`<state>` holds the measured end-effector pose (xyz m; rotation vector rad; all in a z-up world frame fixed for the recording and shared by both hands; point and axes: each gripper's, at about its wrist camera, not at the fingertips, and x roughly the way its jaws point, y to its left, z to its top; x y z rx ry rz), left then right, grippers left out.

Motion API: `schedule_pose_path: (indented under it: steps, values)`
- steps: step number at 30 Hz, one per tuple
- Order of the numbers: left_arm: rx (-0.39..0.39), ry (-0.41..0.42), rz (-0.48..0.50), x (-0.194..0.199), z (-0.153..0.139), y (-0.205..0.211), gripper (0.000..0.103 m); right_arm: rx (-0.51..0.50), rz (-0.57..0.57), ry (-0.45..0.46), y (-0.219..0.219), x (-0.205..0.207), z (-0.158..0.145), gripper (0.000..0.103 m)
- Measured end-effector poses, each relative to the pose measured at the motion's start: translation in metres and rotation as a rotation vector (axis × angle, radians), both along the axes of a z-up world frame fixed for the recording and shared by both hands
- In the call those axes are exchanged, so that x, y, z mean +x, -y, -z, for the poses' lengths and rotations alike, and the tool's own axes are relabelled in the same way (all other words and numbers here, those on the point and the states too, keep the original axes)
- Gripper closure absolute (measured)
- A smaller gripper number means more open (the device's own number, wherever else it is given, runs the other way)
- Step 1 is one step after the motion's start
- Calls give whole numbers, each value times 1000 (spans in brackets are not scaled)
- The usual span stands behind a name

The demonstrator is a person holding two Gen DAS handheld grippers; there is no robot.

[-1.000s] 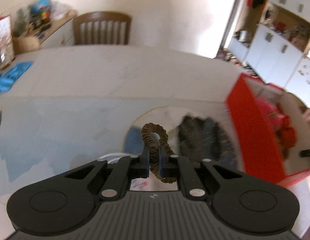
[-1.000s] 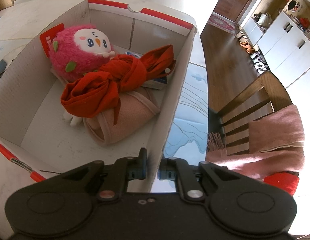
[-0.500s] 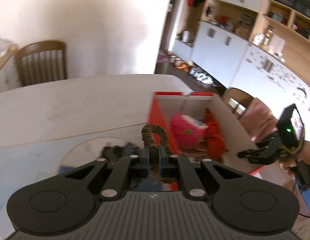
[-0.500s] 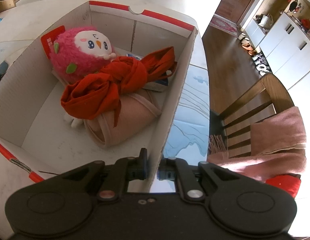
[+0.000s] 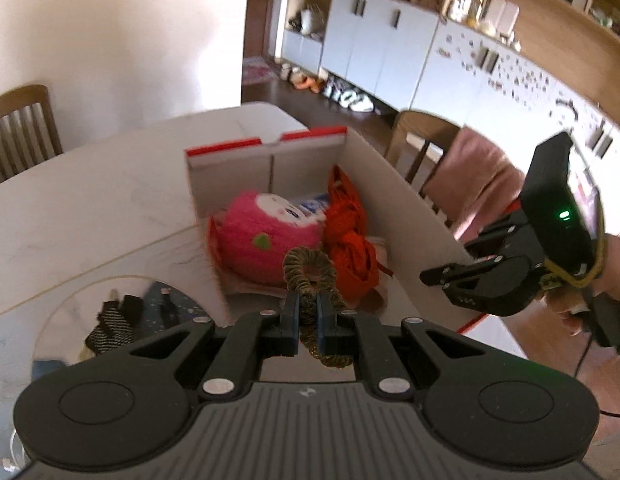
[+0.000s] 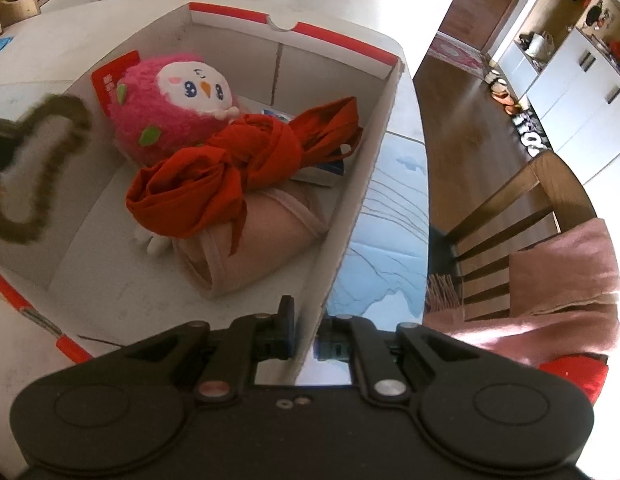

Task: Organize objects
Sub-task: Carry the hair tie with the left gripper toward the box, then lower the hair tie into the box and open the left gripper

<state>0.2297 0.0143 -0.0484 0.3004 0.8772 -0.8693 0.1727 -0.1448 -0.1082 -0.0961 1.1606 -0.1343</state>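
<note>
1. Left wrist view, nearest the lens: the left gripper [image 5: 308,320] has its jaws clenched on a brown scrunchie [image 5: 310,268]. One loop stands up above the fingertips and a second hangs below them.
2. At 10 o'clock from those jaws, dark striped and speckled cloth [image 5: 117,320] lies on the surface [image 5: 89,208], blurred.
3. Just past the scrunchie is an open box [image 5: 265,148] with white walls and a red rim. The scrunchie is held over its near edge.
4. Inside the box lie a pink plush [image 5: 265,236], a red cloth [image 5: 350,240] at its 3 o'clock, touching it, and a beige cloth [image 6: 249,248] under the red one.
5. At 3 o'clock in the same view, the right gripper [image 5: 434,276] sits at the box's right wall, with a hand [image 5: 614,276] behind it.
6. Right wrist view: the right gripper [image 6: 305,332] has its jaws grasping the box [image 6: 350,216] by that wall, one finger inside and one outside.
7. At 9 o'clock in this view the scrunchie [image 6: 41,168] hangs blurred over the box's left side, apart from the plush [image 6: 169,116].
8. Farther off at 3 o'clock a wooden chair [image 6: 510,216] carries a pink blanket [image 6: 570,272].
9. Farthest are white cabinets [image 5: 390,48] and a second chair [image 5: 17,128] at 9 o'clock in the left view.
</note>
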Motion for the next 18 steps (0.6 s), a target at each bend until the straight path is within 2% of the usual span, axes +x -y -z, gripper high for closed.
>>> schedule_pose_path:
  steps: [6,18]
  values:
    - [93,-19,37,0,24,30,96,-6,-18,-1,-1,3,1,95]
    - [263,-96,63,7,56,54,96,5,-44,4,2,-3,1,95]
